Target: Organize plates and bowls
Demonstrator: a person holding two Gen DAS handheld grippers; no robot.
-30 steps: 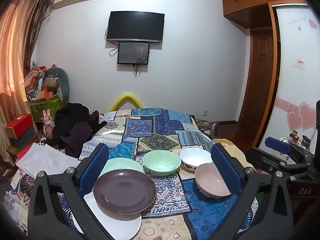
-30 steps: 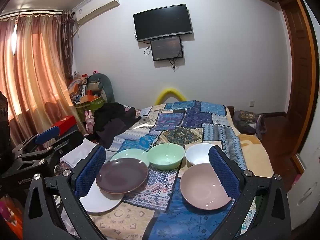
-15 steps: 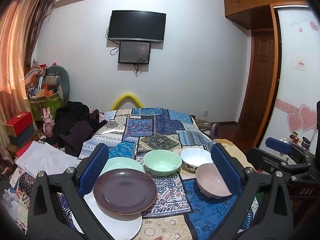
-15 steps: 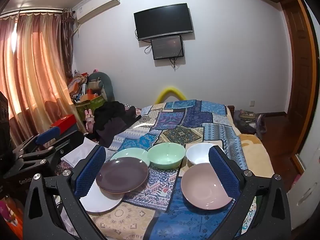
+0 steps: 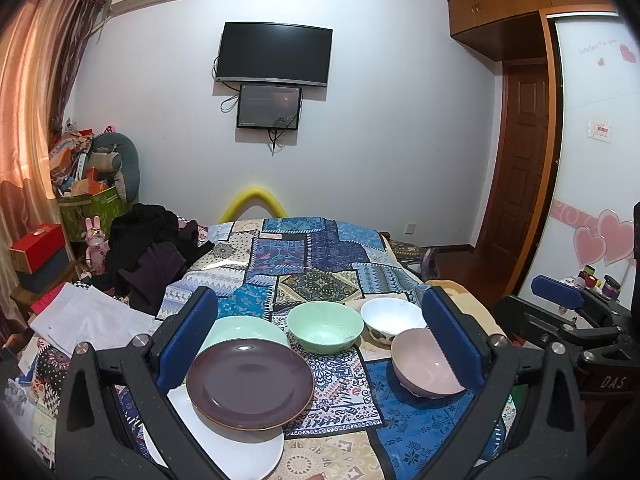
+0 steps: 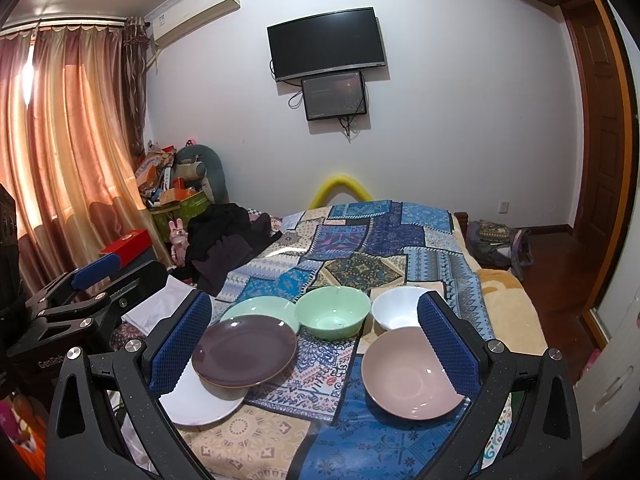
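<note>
both tongs — left (image 5: 320, 336), right (image 6: 314, 334) — hover spread wide above the dishes.

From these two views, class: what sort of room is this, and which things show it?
Most likely a bedroom: a bed under a patchwork quilt, a wall-mounted television, and a built-in wardrobe beside the door.

Left wrist view: slight drift only. TV (image 5: 274, 54) and small screen (image 5: 269, 107) below it sit a little further right and lower in frame than 1.0 s ago; pink bowl (image 5: 426, 363) has likewise shifted marginally right.

Right wrist view: TV (image 6: 326, 43) sits marginally higher in frame; pink bowl (image 6: 412, 374) has edged slightly right.
</note>
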